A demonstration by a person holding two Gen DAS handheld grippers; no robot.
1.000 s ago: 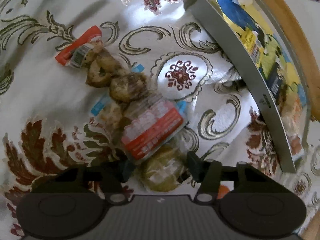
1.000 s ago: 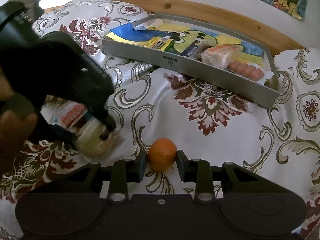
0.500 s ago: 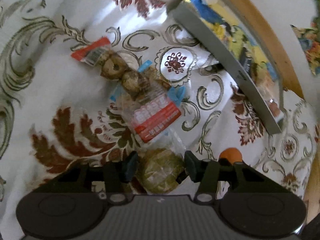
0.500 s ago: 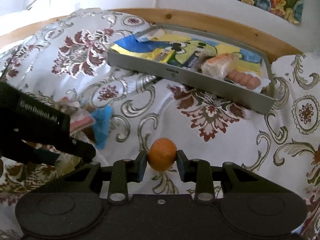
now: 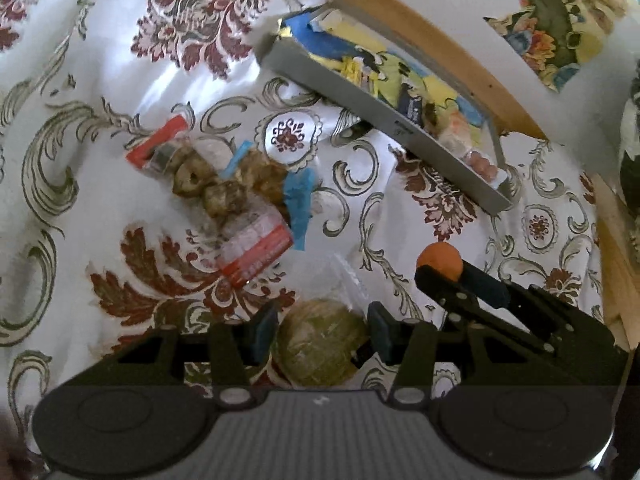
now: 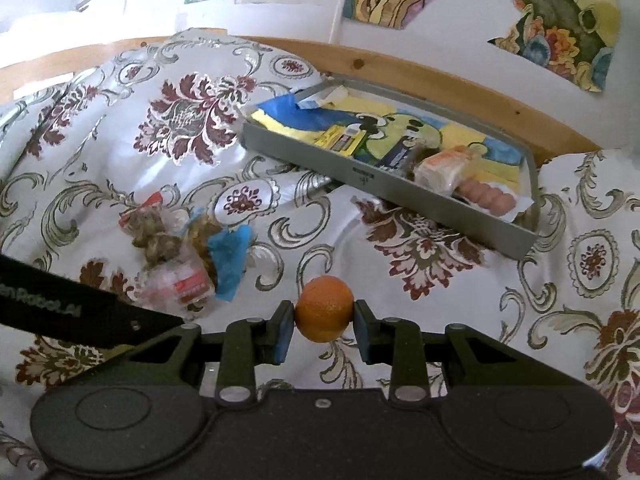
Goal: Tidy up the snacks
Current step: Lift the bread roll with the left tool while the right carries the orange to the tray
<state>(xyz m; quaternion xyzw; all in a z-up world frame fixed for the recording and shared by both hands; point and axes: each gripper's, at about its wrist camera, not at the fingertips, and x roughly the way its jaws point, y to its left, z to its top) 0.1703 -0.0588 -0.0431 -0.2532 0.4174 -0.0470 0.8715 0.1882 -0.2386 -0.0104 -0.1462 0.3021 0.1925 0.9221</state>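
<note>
White lettering reading "en Robot.AI", its start cut off by the frame edge, ran along the black body of the left gripper (image 6: 60, 310), just left of the right gripper (image 6: 324, 326). A small dark mark on the grey tray (image 6: 384, 182) ahead and the red-labelled snack packet (image 6: 188, 286) print were too blurred to read.

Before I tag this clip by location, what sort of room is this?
Probably a bedroom, with the work done on a bed. A floral bedspread lies rumpled over a soft surface, a wooden frame edges it against the wall, and paintings hang above. The grey snack tray sits on the bedding.
</note>
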